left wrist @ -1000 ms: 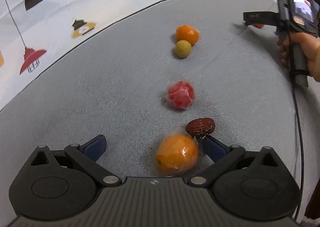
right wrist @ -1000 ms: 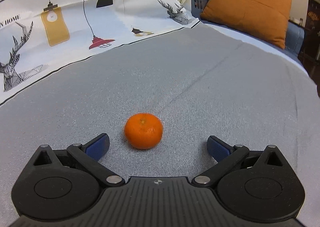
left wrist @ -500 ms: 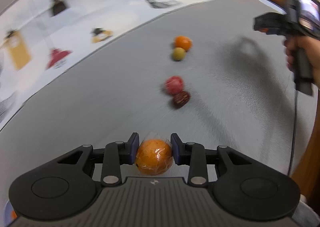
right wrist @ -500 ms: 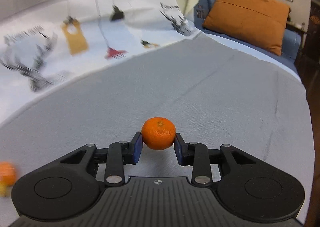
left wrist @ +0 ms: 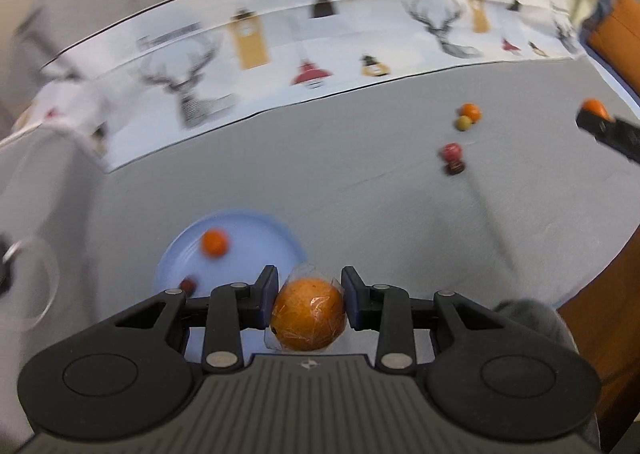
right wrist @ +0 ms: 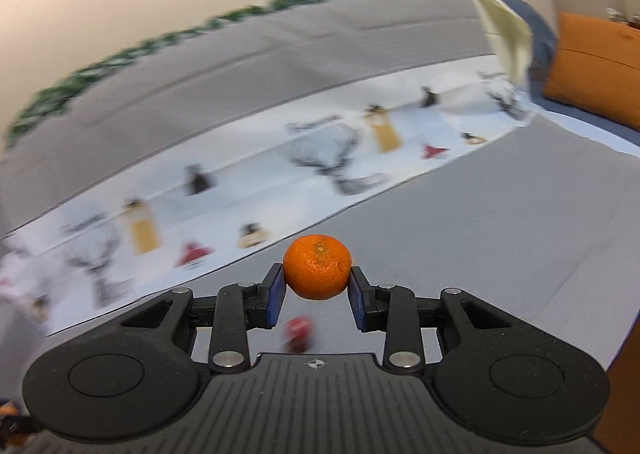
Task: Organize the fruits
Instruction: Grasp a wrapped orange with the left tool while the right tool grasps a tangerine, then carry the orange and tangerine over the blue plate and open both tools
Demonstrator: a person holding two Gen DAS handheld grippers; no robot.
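My left gripper [left wrist: 308,294] is shut on a plastic-wrapped orange [left wrist: 308,314] and holds it above the near right rim of a pale blue plate [left wrist: 256,238]. The plate holds a small orange fruit [left wrist: 215,242] and a dark red fruit [left wrist: 188,286]. My right gripper [right wrist: 317,290] is shut on a bare mandarin [right wrist: 317,266], lifted off the grey cloth; it also shows at the right edge of the left wrist view [left wrist: 600,121]. On the cloth lie an orange fruit [left wrist: 469,111], a yellow-green fruit [left wrist: 464,123], a red wrapped fruit [left wrist: 451,151] and a dark date [left wrist: 455,167].
A white printed cloth strip [left wrist: 320,53] runs along the back of the grey surface. A clear glass object [left wrist: 28,282] stands left of the plate. An orange cushion [right wrist: 600,65] lies at the far right. A blurred red fruit [right wrist: 298,330] shows below my right gripper.
Both grippers have shut on their fruits and lifted them. My left gripper has swung left to the blue plate; my right has risen and turned left.
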